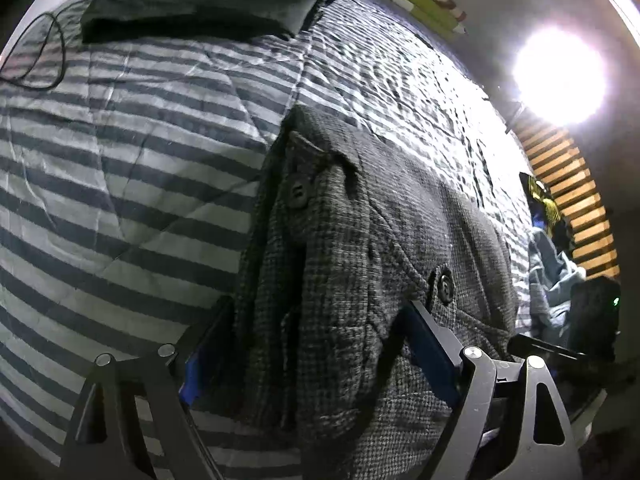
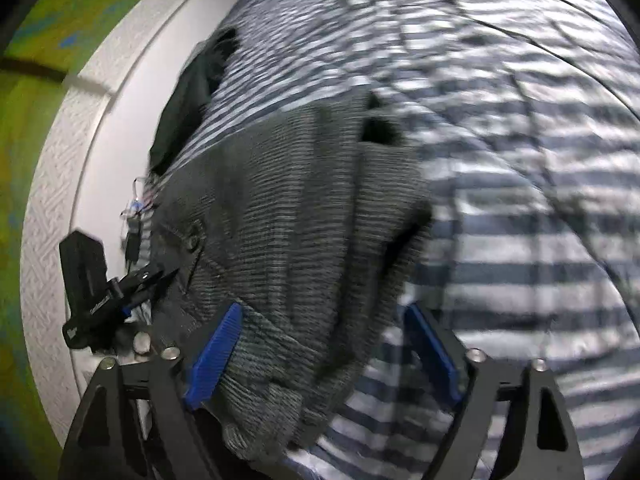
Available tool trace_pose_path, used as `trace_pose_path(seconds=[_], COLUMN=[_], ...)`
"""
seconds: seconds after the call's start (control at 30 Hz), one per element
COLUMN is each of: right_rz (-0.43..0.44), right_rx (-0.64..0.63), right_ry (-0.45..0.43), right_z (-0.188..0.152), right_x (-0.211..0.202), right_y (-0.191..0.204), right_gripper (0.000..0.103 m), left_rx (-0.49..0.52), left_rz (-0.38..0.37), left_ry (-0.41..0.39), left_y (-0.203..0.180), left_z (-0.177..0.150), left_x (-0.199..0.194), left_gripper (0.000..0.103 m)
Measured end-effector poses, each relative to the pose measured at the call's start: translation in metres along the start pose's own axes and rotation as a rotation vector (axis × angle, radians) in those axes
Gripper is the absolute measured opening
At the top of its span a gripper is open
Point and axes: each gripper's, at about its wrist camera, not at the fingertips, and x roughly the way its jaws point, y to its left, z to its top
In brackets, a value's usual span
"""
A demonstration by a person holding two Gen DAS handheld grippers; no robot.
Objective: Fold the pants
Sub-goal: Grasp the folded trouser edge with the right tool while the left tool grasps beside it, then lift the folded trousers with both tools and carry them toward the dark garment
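While both of your tools hang over the bed with nothing clamped, you look to be between grips: one fold seems laid, and the next hold is not yet taken. The pants [image 1: 360,272], a grey checked weave, fill the lower middle of the left wrist view, lying on the striped bedspread [image 1: 120,160] with the waistband end and two dark buttons [image 1: 298,194] turned up to the lens. Your left gripper [image 1: 316,344] stands with its jaws wide apart, straddling the cloth at the bottom of the frame; the blue pads sit on either side of the bulk, and I judge they are not pressing on it.

In the right wrist view the pants [image 2: 288,208] lie in the centre and run down to the lower middle. Your right gripper [image 2: 324,344] is also spread wide. A bunched edge lies against the left blue pad [image 2: 214,354], while the right pad stands clear over the stripes, so nothing is pinched. That picture is smeared, so finer detail is lost.

The next move, as I judge it, calls for you to choose two matching points on one edge, close on the cloth alone and not on the bedspread beneath, then carry that edge across evenly so the layers stay square.

A dark folded garment [image 1: 200,4] lies at the upper left of the left wrist view. No brand, label or writing can be read; the coloured print at the top edge is too small to make out.
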Motion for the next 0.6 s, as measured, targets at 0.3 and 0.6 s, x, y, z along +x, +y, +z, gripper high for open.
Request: trace_pose_path(seconds=[0.3,0.6], right_rz=[0.007,0.022], right_rx=[-0.081,-0.107], right_ry=[-0.002,-0.064], right_z=[0.001,-0.004], right_x=[0.01,-0.009], right_y=[0.018,0.03], right_gripper=[0.033,0.023], left_rx=[0.002,0.002], left_rz=[0.024,-0.001], left_ry=[-0.089,-0.142], left_y=[-0.007,-0.02], left_z=[-0.006,-0.013], left_x=[-0.013,-0.034], left_gripper=[0.046,0.032])
